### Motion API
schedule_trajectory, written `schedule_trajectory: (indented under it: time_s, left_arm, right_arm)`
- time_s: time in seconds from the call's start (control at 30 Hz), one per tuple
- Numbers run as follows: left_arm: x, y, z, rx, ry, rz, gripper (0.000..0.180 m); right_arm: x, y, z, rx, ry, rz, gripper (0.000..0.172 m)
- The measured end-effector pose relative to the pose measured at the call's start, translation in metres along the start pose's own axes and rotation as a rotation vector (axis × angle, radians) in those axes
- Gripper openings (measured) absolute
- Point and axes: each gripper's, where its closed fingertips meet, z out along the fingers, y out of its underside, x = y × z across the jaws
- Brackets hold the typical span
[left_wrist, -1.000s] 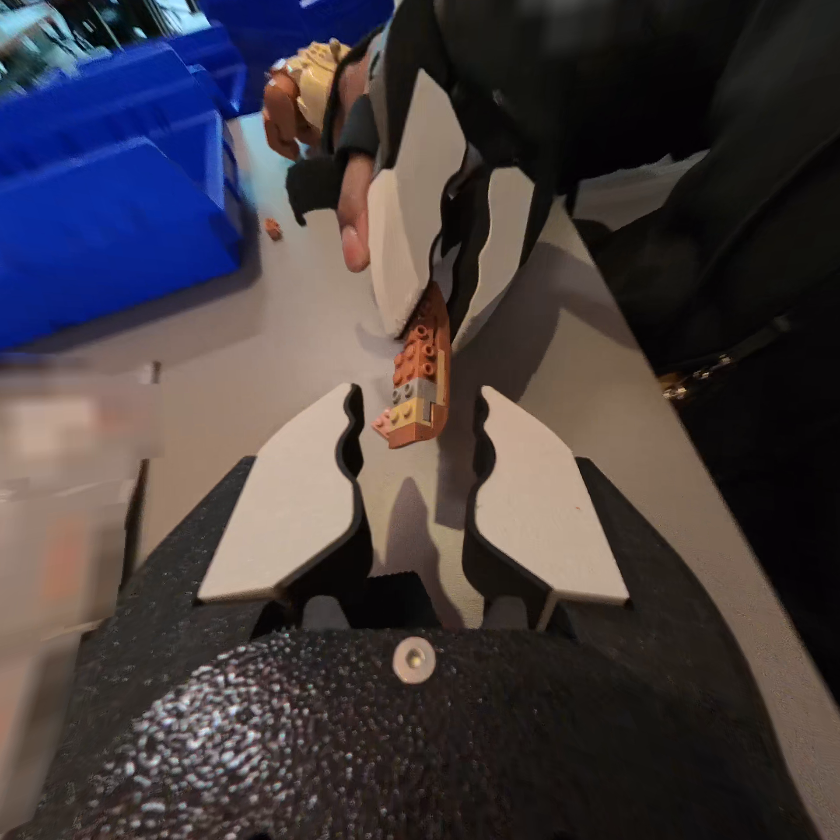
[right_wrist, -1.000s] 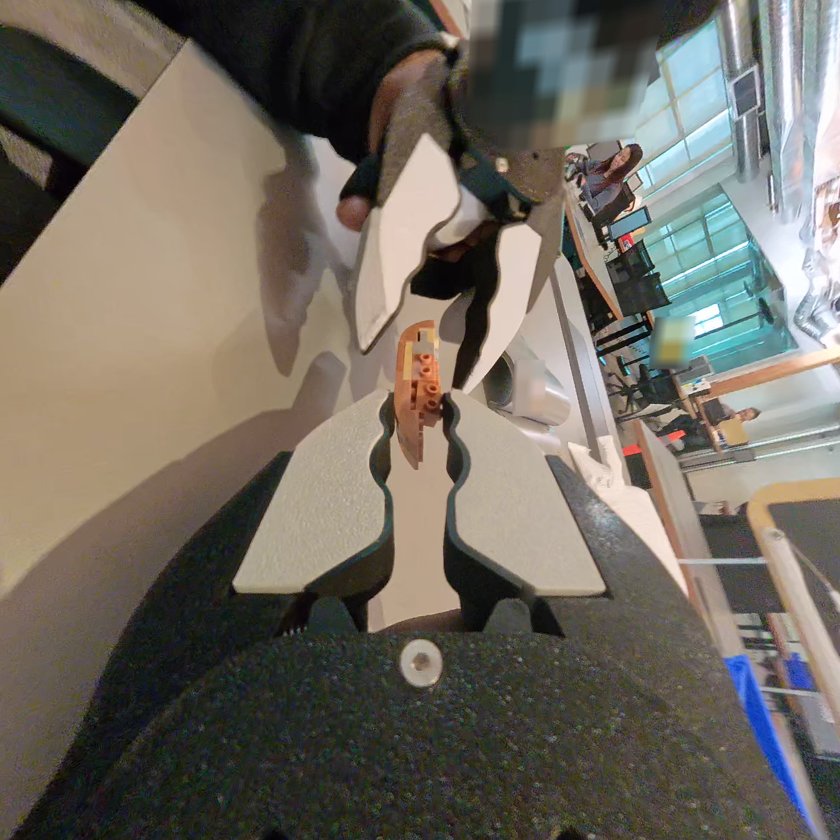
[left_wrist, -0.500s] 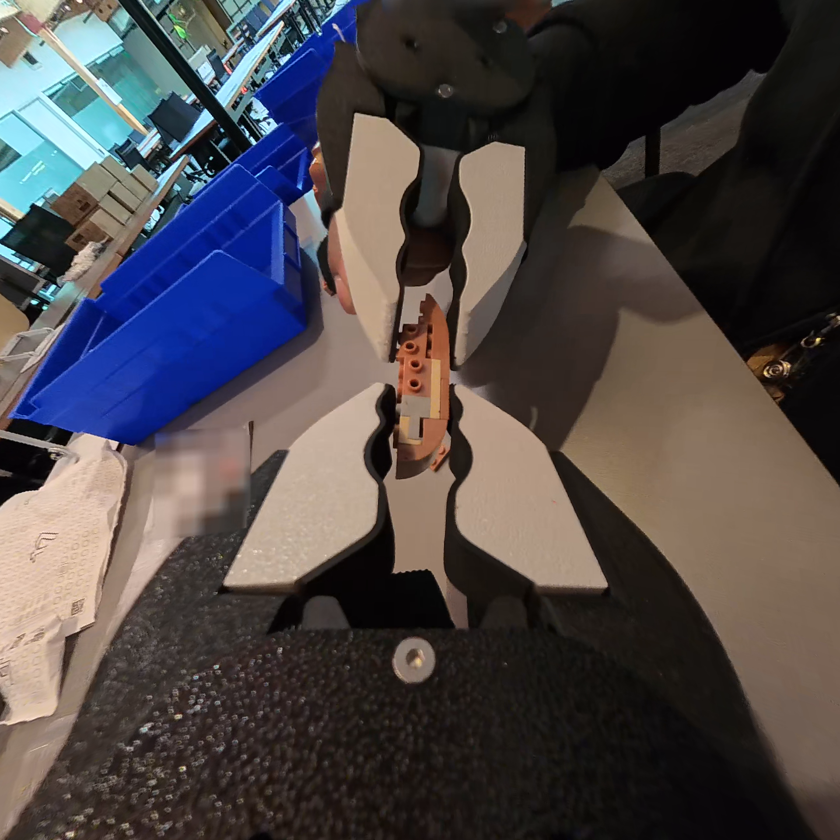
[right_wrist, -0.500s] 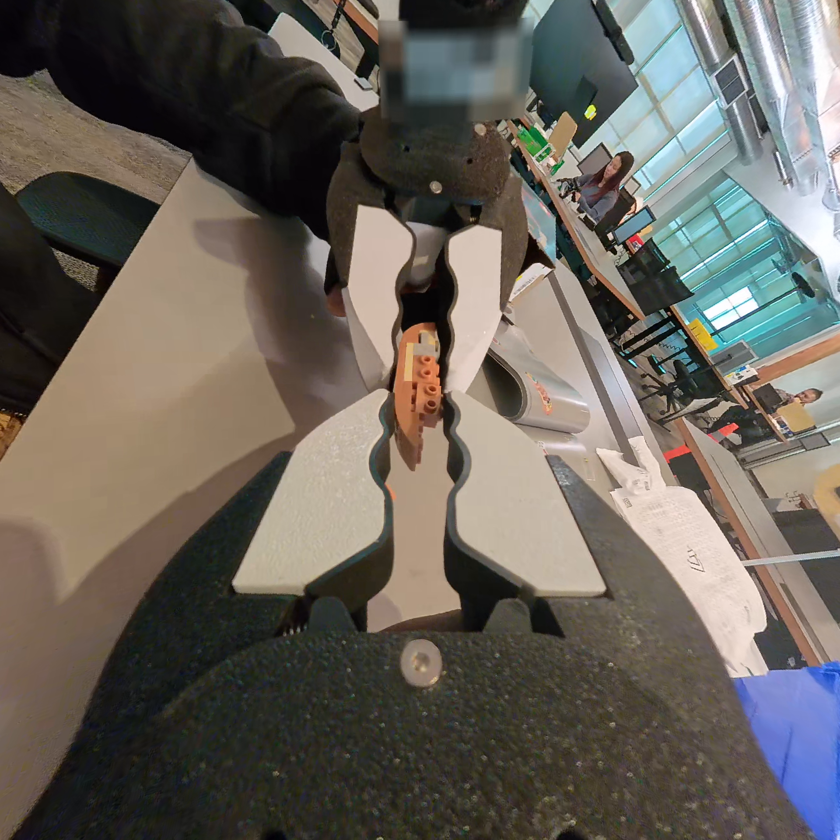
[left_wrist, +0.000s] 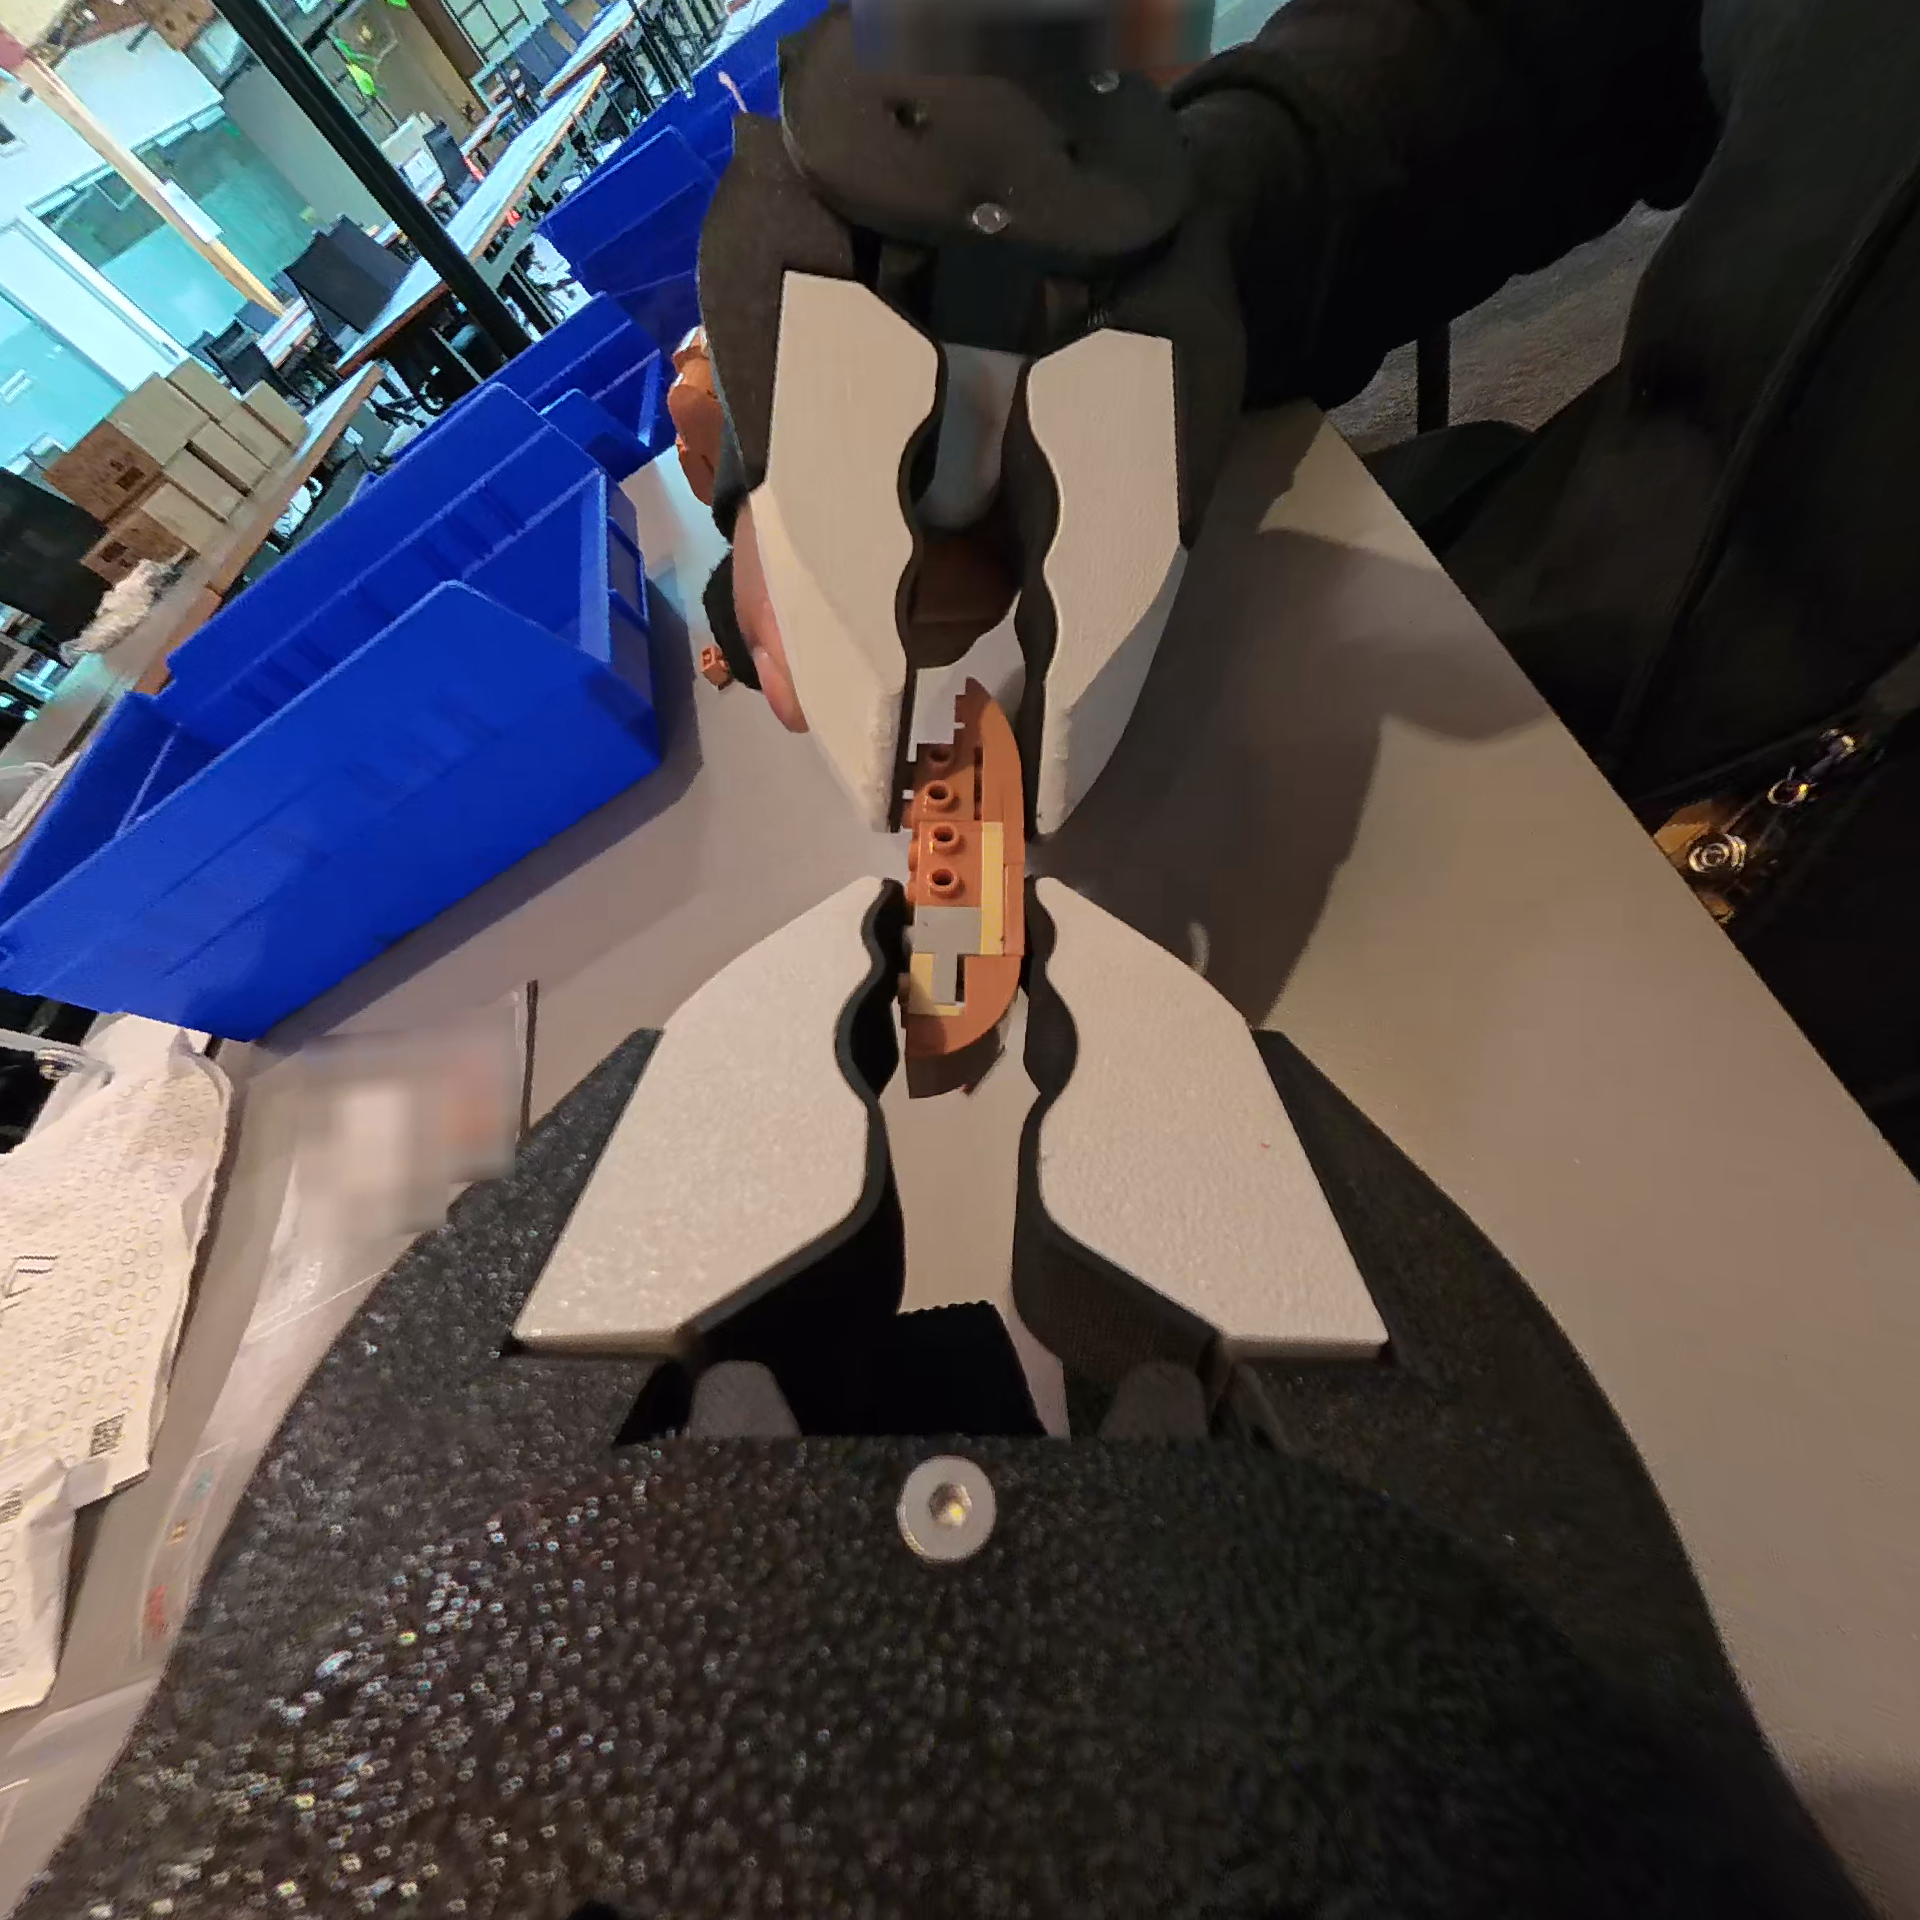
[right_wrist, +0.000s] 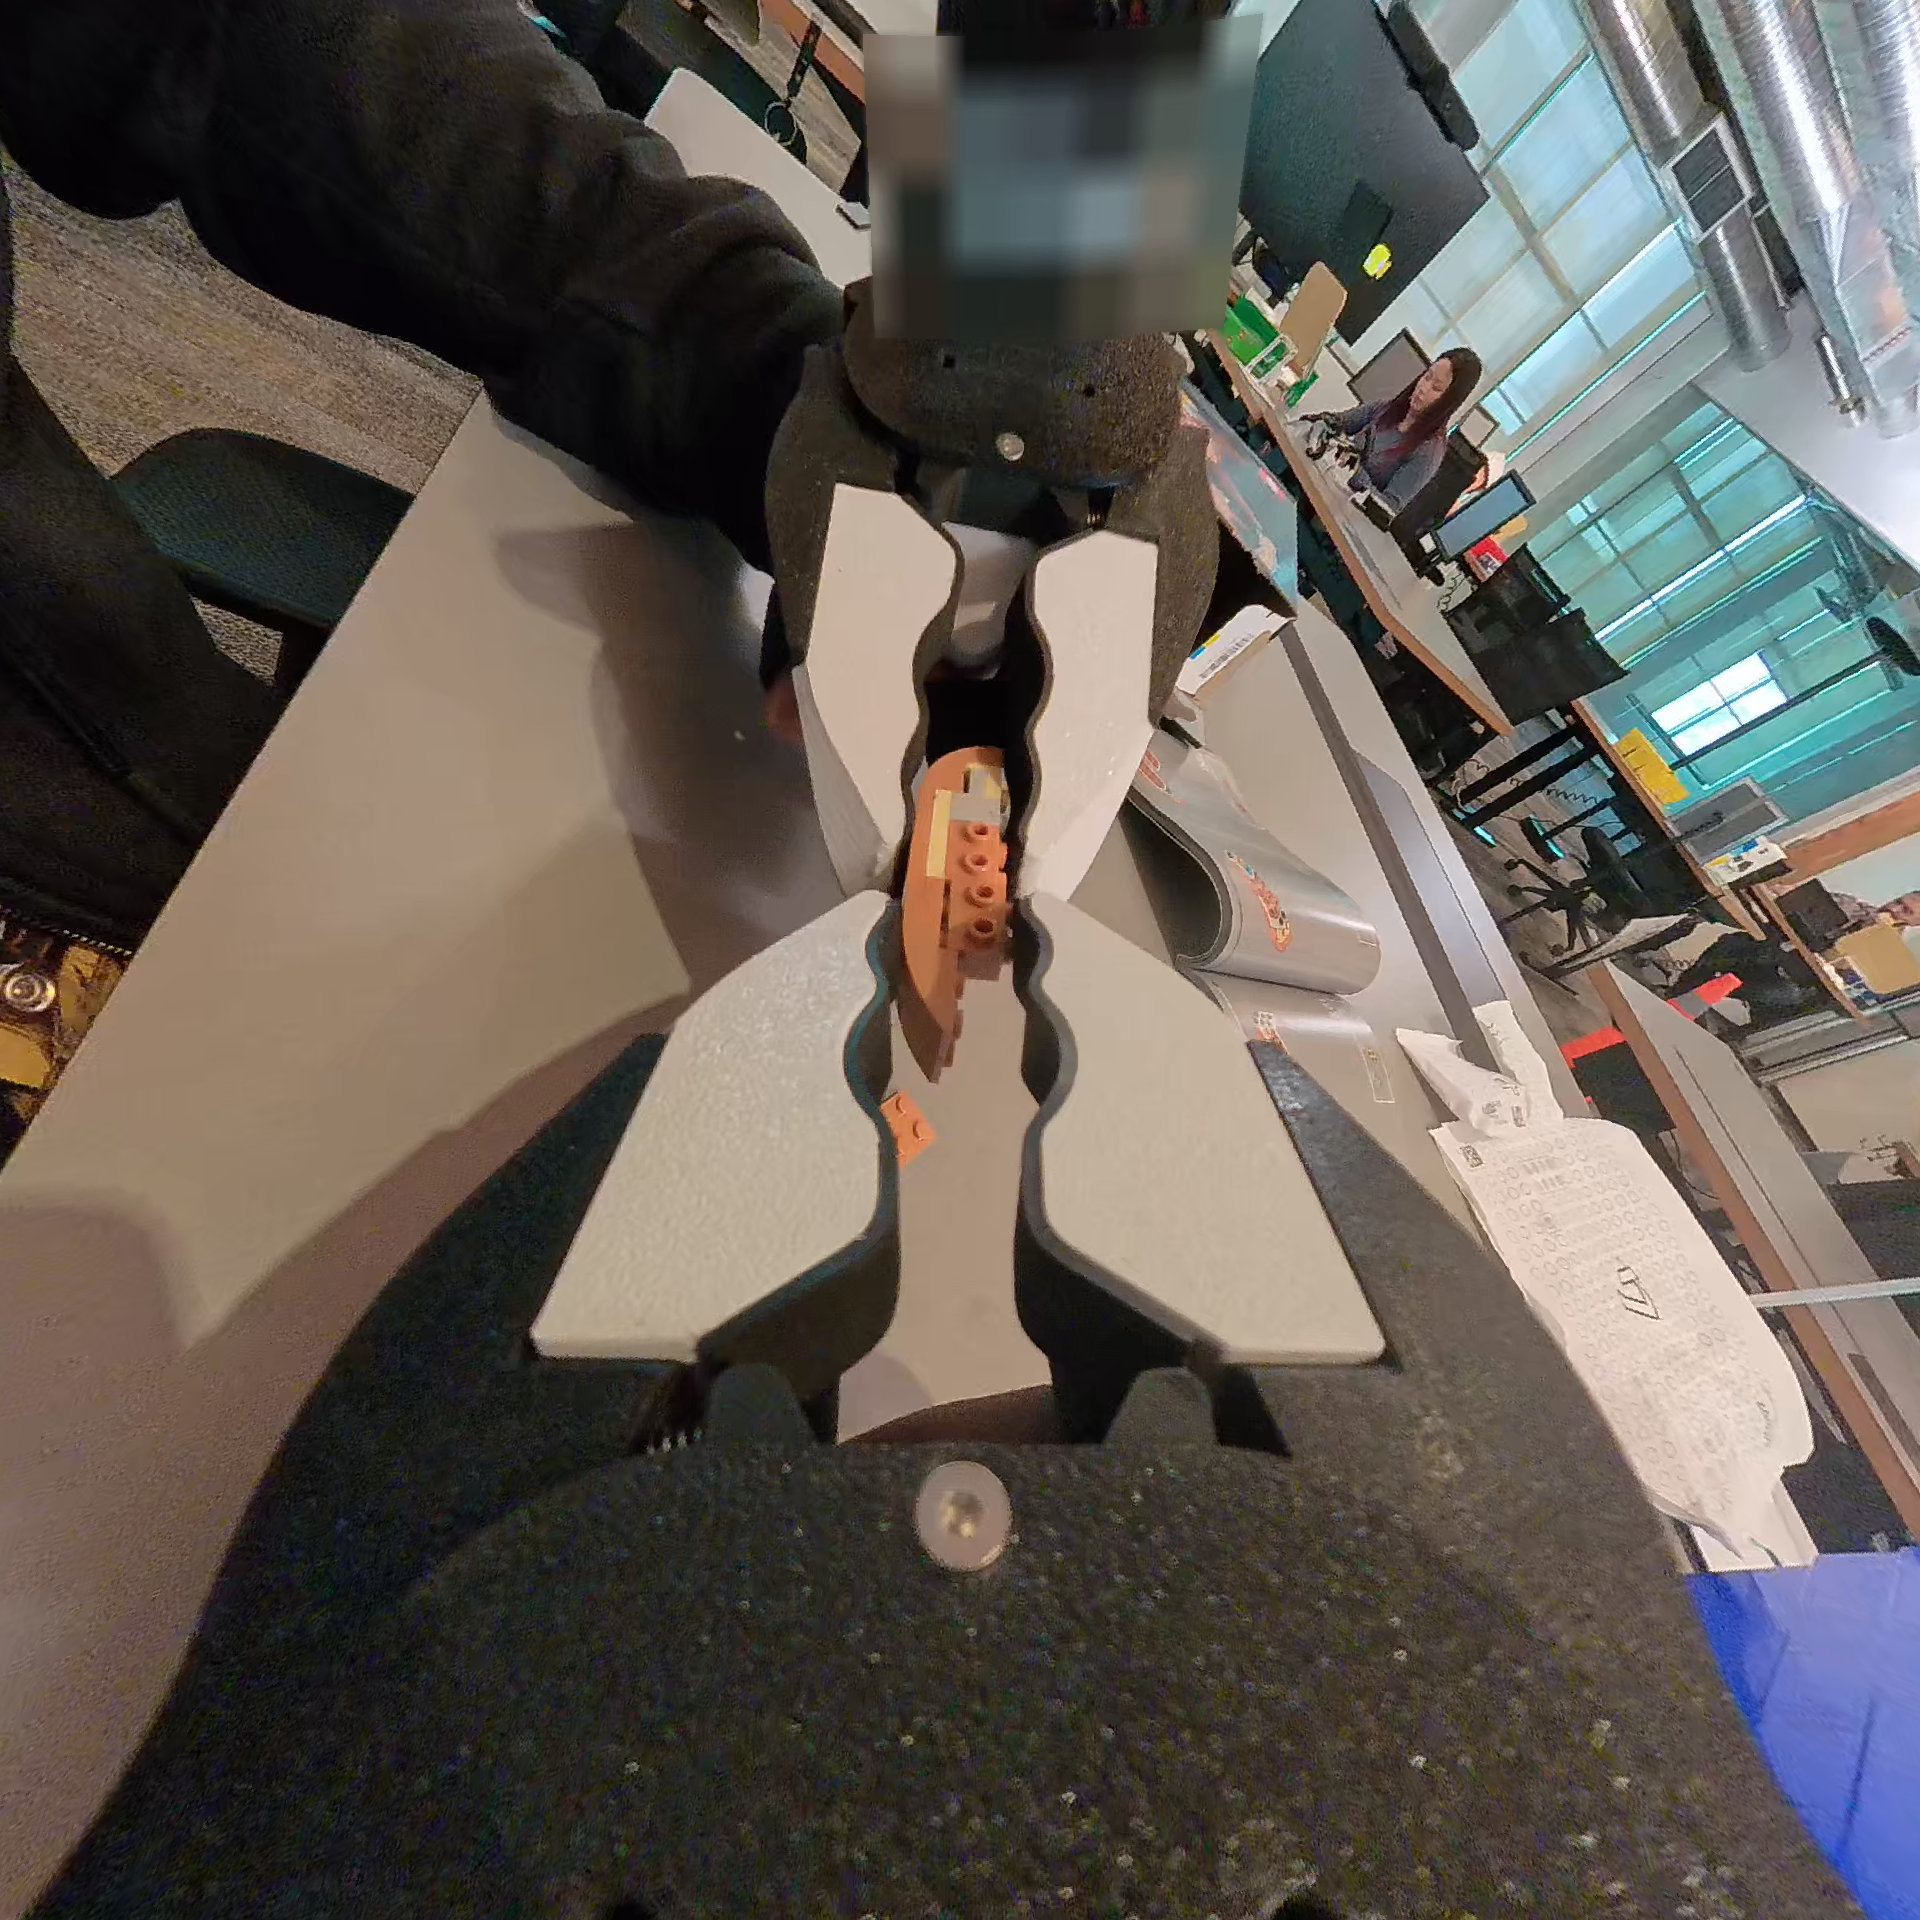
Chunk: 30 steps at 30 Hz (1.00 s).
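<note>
Both grippers faced each other nose to nose over the grey tabletop (left_wrist: 1455, 831), sharing one brown brick-built piece (left_wrist: 961, 894), a small curved hull-like assembly with studs, tan strips and a grey tile. My left gripper (left_wrist: 956, 914) had its jaws closed on the near end of it, pads pressed to both flanks. My right gripper (right_wrist: 951, 925) had its jaws closed on the opposite end, gripping it the same way. The piece hung in the air between the two, above the tabletop, not resting on anything.

I judged the step in hand to be a two-ended hold on the piece. To do it well I wanted both grips square on the flat sides, not on the curved edge, and any pull or twist kept along the long axis so the plates did not pop apart sideways. Risk: bending at the middle seam.

A loose small orange brick (right_wrist: 906, 1124) lay on the tabletop below. Blue bins (left_wrist: 364, 727) stood to the left, and crumpled white printed paper (right_wrist: 1621, 1299) to the right.
</note>
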Motion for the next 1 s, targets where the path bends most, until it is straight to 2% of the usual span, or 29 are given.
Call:
schedule_trajectory:
  time_s: [1.0]
  left_arm:
    - [-0.0006, -0.0104, -0.0023, 0.051, -0.025, 0.051, 0.020]
  right_arm:
    - [0.0002, -0.0097, -0.0034, 0.009, 0.029, -0.085, 0.018]
